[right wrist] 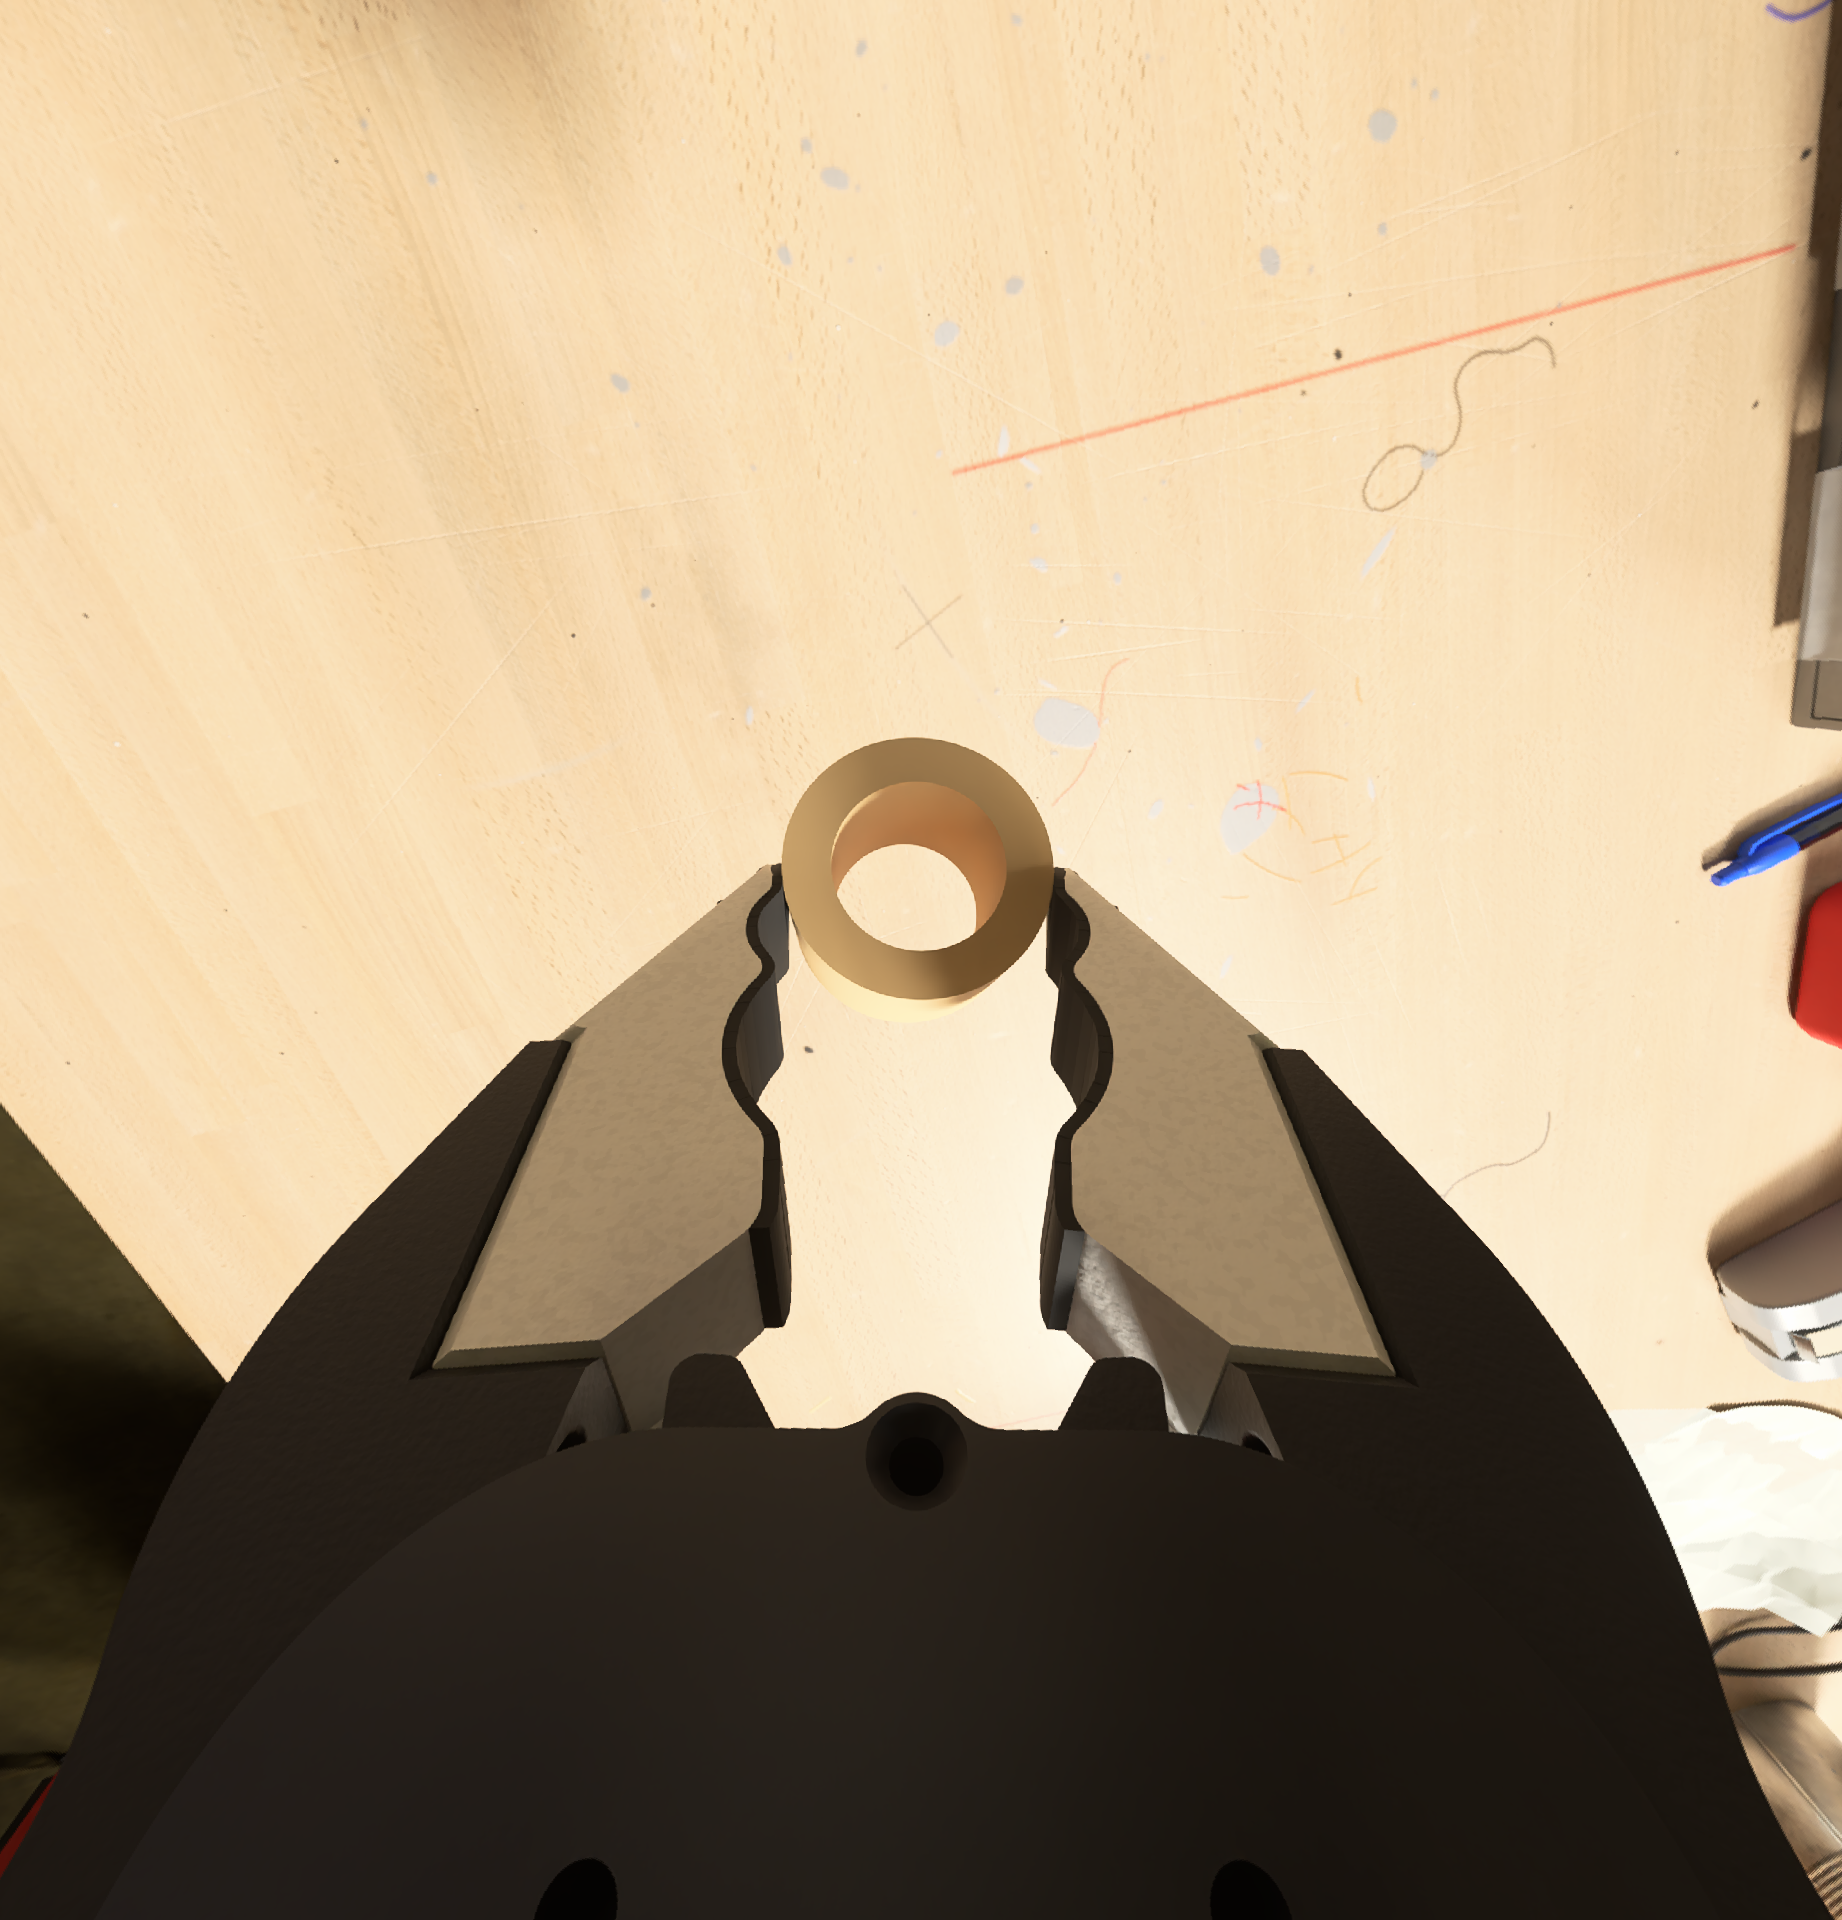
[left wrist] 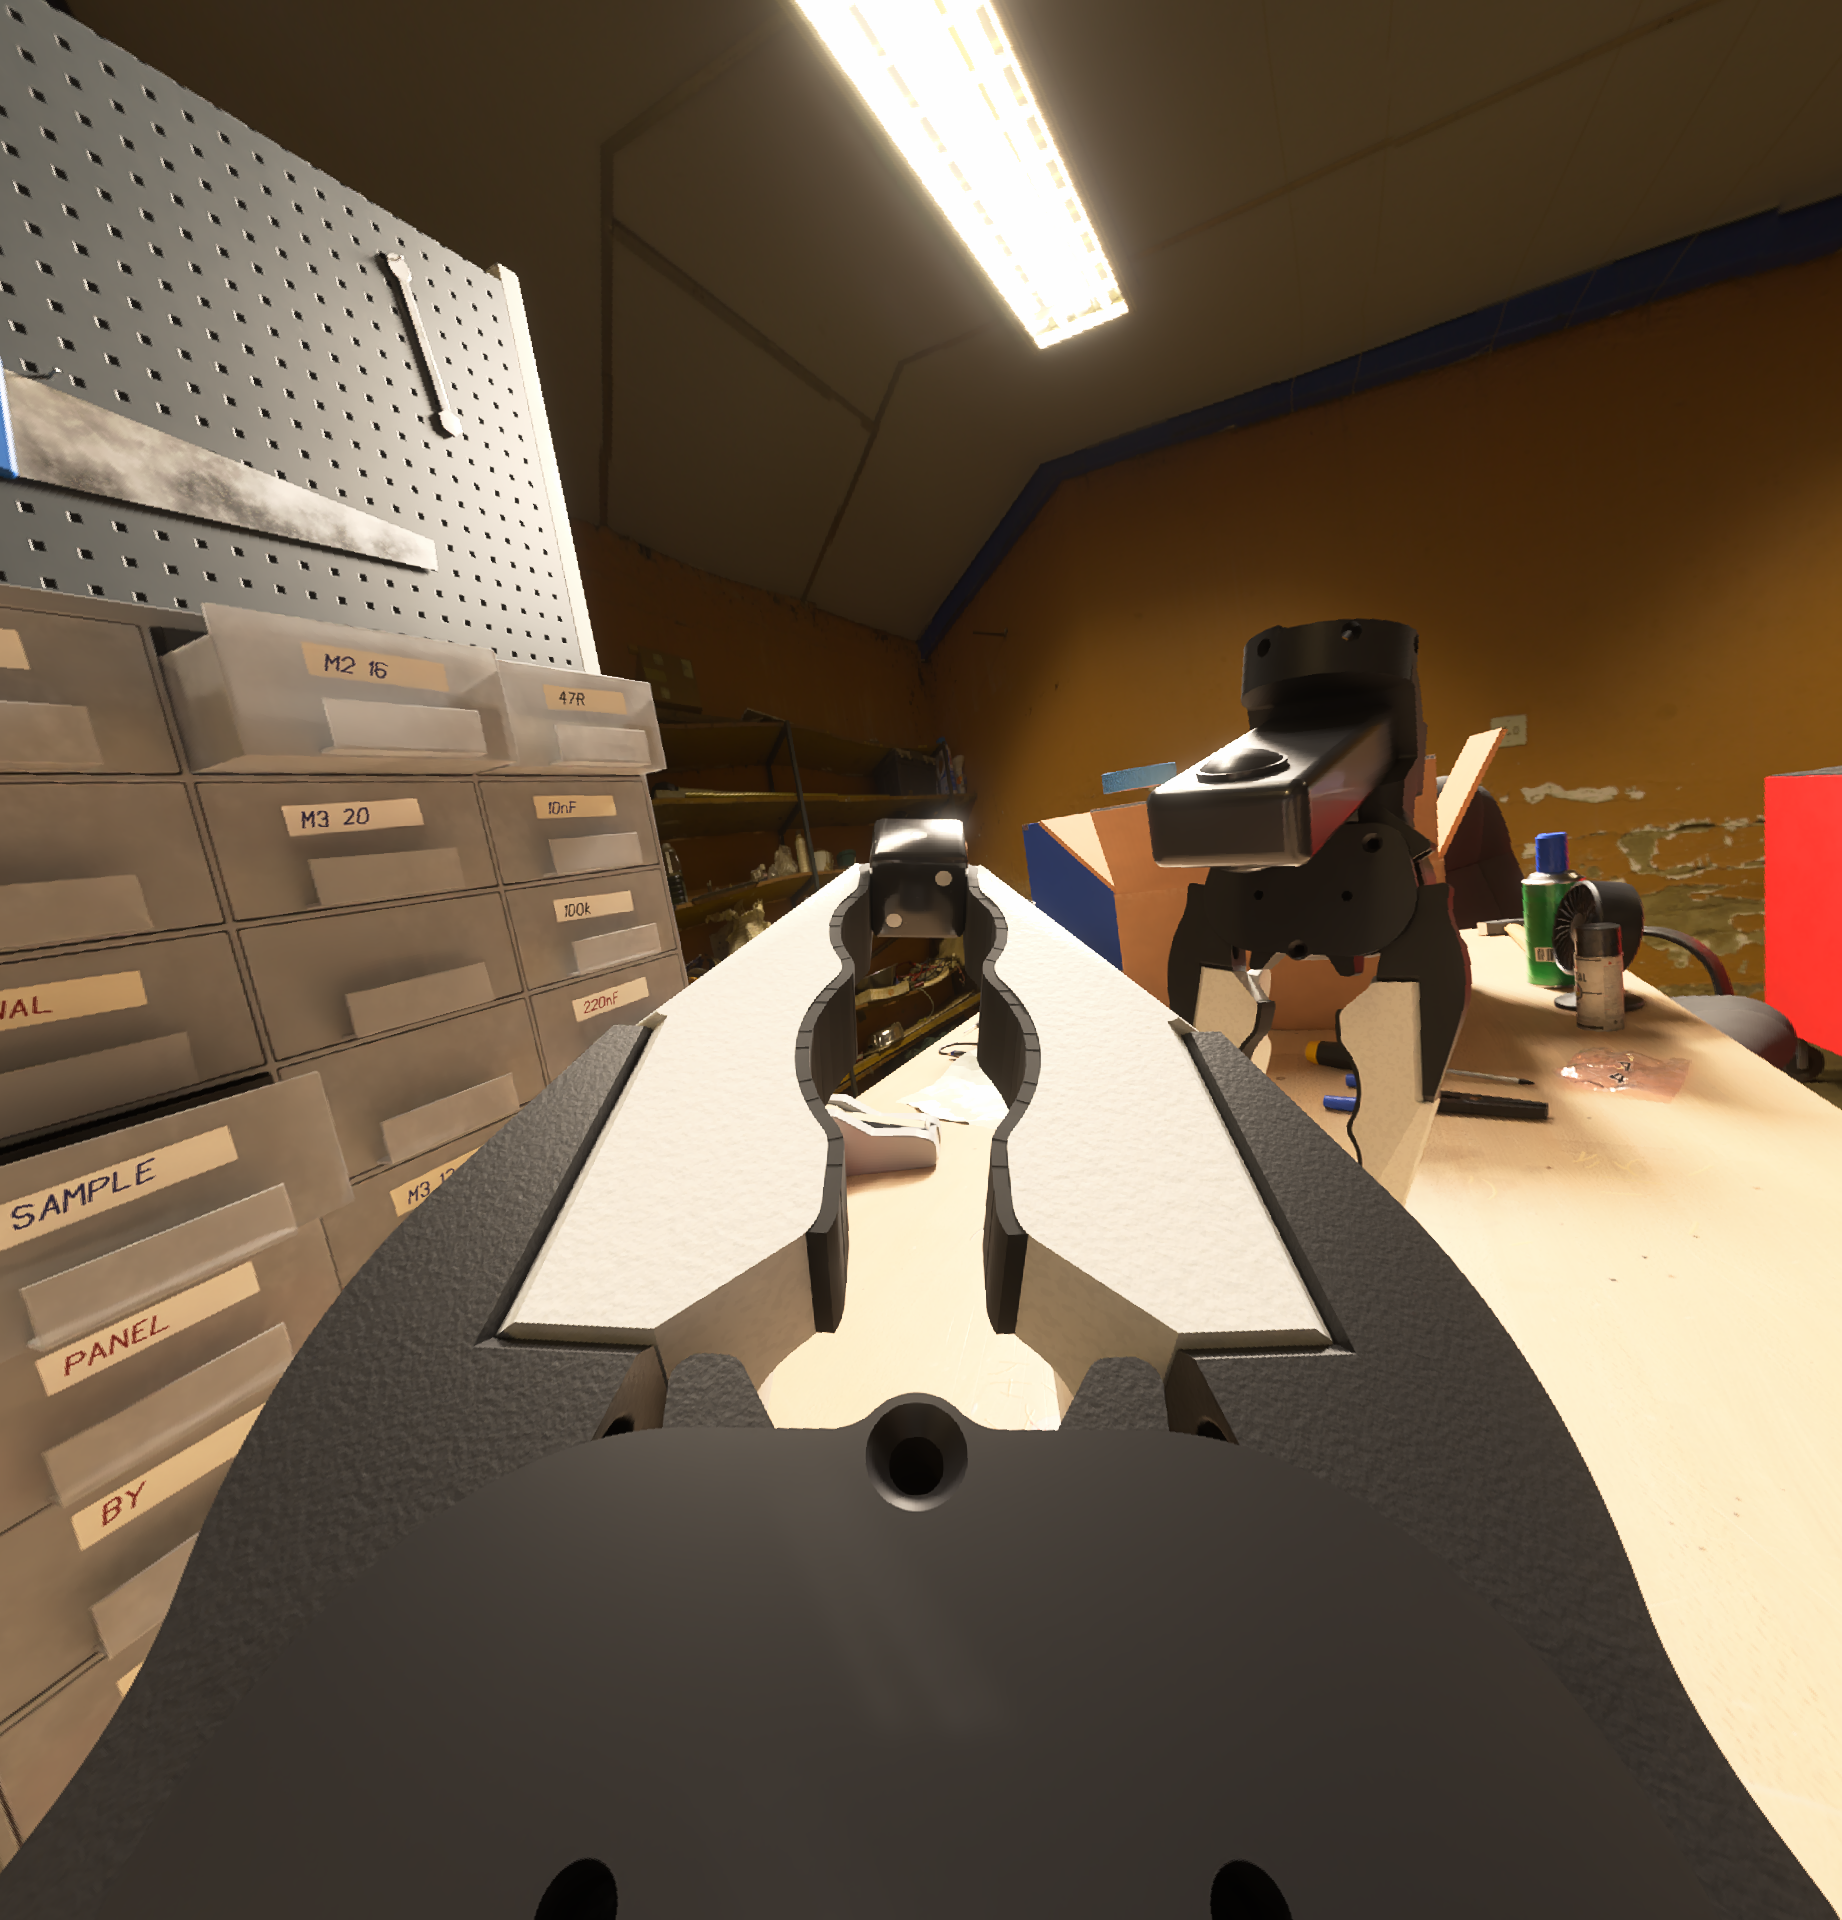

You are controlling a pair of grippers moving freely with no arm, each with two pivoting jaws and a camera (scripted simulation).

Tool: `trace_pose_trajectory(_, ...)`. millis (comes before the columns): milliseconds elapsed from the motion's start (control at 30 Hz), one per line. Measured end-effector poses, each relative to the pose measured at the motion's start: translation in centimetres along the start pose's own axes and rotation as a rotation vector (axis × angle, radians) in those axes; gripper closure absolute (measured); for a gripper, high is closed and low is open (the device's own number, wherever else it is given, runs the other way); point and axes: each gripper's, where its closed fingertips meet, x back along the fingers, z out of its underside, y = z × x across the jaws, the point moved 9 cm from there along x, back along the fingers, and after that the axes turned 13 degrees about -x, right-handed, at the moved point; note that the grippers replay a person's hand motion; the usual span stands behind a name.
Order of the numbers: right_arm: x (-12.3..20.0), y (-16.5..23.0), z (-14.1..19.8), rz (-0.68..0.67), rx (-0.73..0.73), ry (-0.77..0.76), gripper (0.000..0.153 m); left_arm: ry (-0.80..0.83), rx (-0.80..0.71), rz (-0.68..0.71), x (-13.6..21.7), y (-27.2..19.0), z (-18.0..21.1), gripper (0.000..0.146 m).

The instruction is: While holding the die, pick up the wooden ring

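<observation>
My right gripper [right wrist: 915,883] pinches the smooth wooden ring [right wrist: 915,878] above the scratched tabletop [right wrist: 481,416] — my left gripper [left wrist: 917,883] pinches a glossy black die [left wrist: 917,873].

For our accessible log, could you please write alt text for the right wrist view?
The right gripper clamps a wooden ring between its fingertips above a pale, scuffed workbench. A blue pen lies at the right edge.

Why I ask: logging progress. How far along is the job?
Done: the left gripper holds the die in its jaws. In hand: the right gripper has its jaws against both sides of the ring. Left: a clear lift; whether the ring is off the bench cannot be told.
</observation>
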Motion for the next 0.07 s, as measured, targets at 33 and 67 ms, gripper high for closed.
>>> trace_pose_trajectory(33,-0.01,-0.01,-0.01,0.004,0.0,0.002,0.103,0.001,0.0,0.001,-0.02,-0.01,0.02,0.13)
trace_pose_trajectory(67,-0.01,0.0,-0.02,0.009,0.0,0.001,0.103,0.001,0.001,0.001,-0.04,-0.02,0.04,0.13)
